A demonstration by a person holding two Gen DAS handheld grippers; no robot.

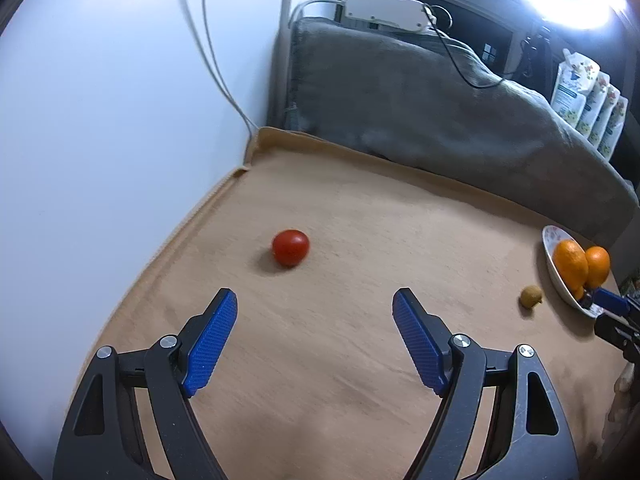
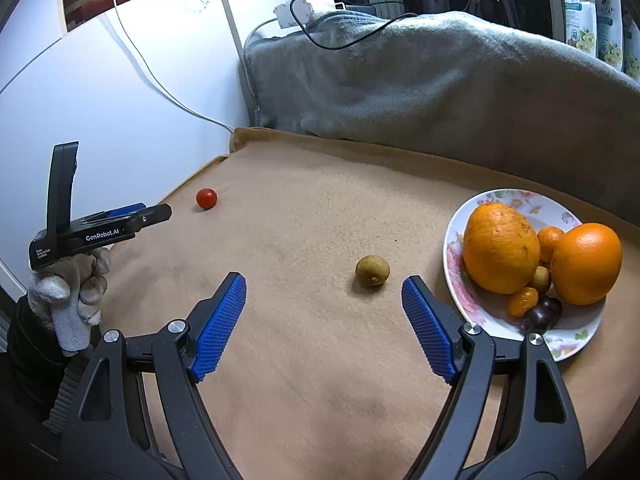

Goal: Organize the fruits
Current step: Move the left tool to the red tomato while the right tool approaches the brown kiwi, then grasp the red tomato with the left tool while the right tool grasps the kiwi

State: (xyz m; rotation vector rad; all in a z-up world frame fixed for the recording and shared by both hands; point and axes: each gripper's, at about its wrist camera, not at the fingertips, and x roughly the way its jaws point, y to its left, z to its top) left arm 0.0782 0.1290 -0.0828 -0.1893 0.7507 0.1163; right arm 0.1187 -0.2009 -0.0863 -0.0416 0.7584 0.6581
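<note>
A small red tomato [image 1: 291,247] lies alone on the tan cloth [image 1: 360,360], a short way ahead of my left gripper [image 1: 314,300], whose blue pads stand open and empty. In the right wrist view the tomato [image 2: 207,198] sits far left, just beyond the left gripper held by a gloved hand [image 2: 72,292]. A small olive-brown round fruit [image 2: 372,270] rests slightly ahead of my right gripper [image 2: 324,286], which is open with nothing between its pads. A floral plate [image 2: 454,240] at the right holds two large oranges [image 2: 500,246] and several small fruits. The plate [image 1: 554,270] shows at the left view's right edge.
A white wall [image 1: 120,120] borders the cloth on the left. A grey blanket-covered mound [image 2: 420,80] rises along the back edge, with a white power strip [image 1: 386,10] and cables on top. Pouches [image 1: 588,104] stand at the far right.
</note>
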